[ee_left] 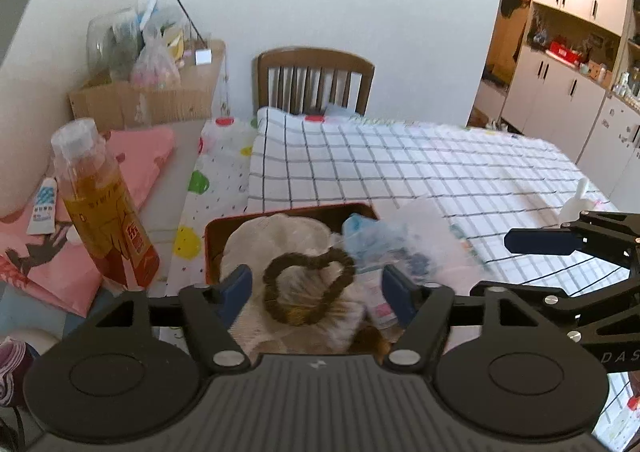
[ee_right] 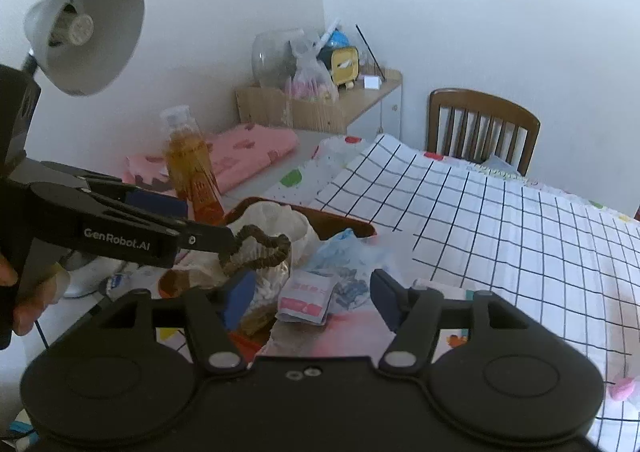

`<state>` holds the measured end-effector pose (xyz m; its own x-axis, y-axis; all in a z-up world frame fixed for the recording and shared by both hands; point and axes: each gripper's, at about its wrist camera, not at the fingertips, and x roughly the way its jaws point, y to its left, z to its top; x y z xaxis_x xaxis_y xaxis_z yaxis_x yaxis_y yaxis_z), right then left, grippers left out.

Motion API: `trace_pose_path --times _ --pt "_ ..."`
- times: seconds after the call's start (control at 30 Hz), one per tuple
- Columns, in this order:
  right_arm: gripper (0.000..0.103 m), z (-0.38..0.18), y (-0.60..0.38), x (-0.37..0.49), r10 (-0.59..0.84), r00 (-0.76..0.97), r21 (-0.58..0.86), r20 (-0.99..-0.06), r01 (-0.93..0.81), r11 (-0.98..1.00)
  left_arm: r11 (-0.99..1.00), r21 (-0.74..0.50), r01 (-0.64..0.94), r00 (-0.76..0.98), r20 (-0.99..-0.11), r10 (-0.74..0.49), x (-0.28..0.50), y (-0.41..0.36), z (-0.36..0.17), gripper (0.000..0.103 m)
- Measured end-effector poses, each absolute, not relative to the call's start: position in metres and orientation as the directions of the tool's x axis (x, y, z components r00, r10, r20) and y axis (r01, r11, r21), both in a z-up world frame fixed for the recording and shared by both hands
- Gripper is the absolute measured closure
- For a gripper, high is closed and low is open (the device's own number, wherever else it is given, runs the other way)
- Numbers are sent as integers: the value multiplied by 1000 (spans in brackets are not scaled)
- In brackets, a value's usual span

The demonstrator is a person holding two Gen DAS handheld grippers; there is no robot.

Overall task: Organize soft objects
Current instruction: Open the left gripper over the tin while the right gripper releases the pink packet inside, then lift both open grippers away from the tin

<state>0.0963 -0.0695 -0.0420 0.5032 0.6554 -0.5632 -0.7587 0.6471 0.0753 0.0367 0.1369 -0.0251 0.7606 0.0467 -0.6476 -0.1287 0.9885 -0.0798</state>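
Note:
A brown hair scrunchie (ee_left: 308, 286) lies on a pale bag of soft things (ee_left: 280, 236) in a red-brown tray (ee_left: 212, 236). My left gripper (ee_left: 316, 288) is open, its blue pads on either side of the scrunchie. In the right wrist view the left gripper's black fingers (ee_right: 208, 232) reach in beside the scrunchie (ee_right: 260, 248). My right gripper (ee_right: 314, 298) is open above a small pink-and-white packet (ee_right: 306, 298) and a blue plastic bag (ee_right: 340, 252) beside the tray (ee_right: 344, 222).
An orange bottle (ee_left: 106, 208) stands left of the tray. A pink folded cloth (ee_left: 136, 160), a cardboard box of clutter (ee_left: 148, 92), a wooden chair (ee_left: 316, 80) and a desk lamp (ee_right: 88, 32) surround the checked tablecloth (ee_left: 420, 172).

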Motion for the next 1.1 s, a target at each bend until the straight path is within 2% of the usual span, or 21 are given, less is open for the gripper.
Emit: trace_pose_path --times 0.23,0.3,0.47,0.6,0.7,0.83,0.93,1.1 --pt "28 -28 -104 90 694 492 111 -526 -769 629 982 -82 -170 782 -617 84 21 105 -8 24" --pt "24 -25 -114 87 704 488 114 -516 -775 621 979 -99 -178 787 -612 82 16 98 -6 18" --pt "16 -20 -138 85 722 483 138 -495 -777 614 973 -111 -202 801 -590 99 4 76 0 18" --pt "9 -16 -157 82 733 489 149 -472 -776 613 975 -65 -213 812 -567 140 -4 55 4 10" --pt "0 -14 -167 80 743 494 153 -451 -777 610 976 -66 -206 826 -547 137 -11 42 6 9" --pt "0 -13 -180 80 752 497 162 -432 -778 607 974 -76 -213 833 -535 140 -17 28 7 8" --pt "0 -13 -188 81 761 491 173 -424 -781 600 972 -70 -224 842 -516 157 -22 19 9 0" --pt "0 -13 -200 81 766 490 179 -415 -782 597 969 -79 -233 853 -494 165 -25 7 13 0"
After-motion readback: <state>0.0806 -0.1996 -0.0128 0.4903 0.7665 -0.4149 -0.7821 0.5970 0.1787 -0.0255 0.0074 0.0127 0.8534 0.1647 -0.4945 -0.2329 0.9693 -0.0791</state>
